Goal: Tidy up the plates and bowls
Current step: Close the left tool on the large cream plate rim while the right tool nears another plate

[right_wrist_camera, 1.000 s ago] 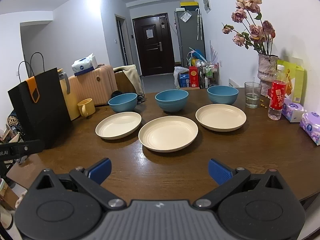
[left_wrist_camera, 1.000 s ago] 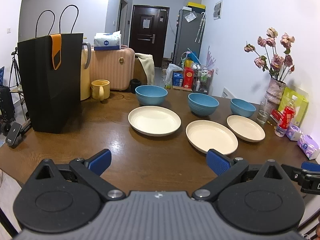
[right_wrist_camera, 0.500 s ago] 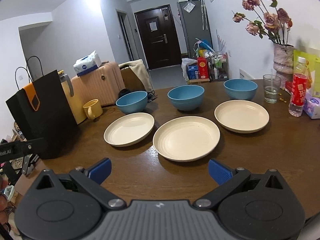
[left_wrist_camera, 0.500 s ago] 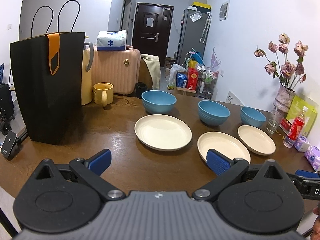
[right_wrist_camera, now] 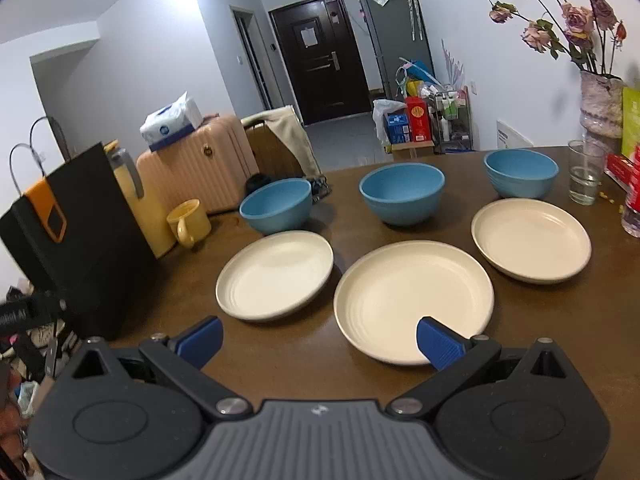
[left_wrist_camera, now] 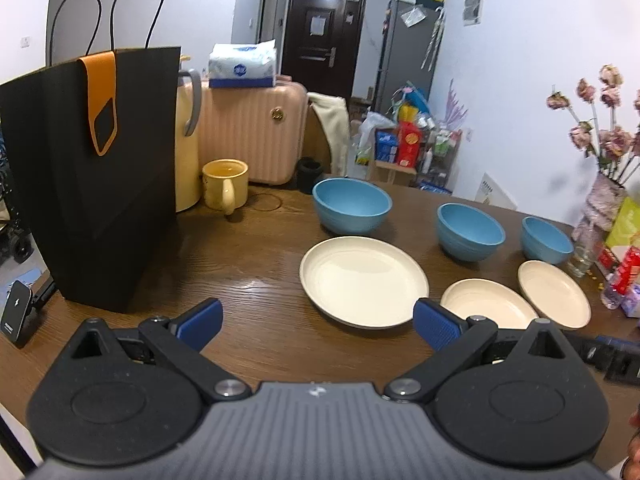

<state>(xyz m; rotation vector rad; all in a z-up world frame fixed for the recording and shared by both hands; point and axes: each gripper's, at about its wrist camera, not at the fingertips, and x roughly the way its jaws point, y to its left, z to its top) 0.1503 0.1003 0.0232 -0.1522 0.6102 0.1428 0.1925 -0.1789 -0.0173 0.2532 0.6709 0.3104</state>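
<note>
A black paper bag with an orange tab is seen at the left of the frame, standing on the brown worktop. Just behind it a yellow jug and a yellow mug are placed. A pink suitcase topped by a tissue pack is seen beyond. At the right edge, a vase of dried roses and a glass of water are found.

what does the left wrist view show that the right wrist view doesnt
Only the left wrist view: a phone-like device at the table's left edge, and its own open left gripper.

Only the right wrist view: the whole water glass, and the open right gripper.

Both: three cream plates, three blue bowls, yellow mug, black bag, pink suitcase.
</note>
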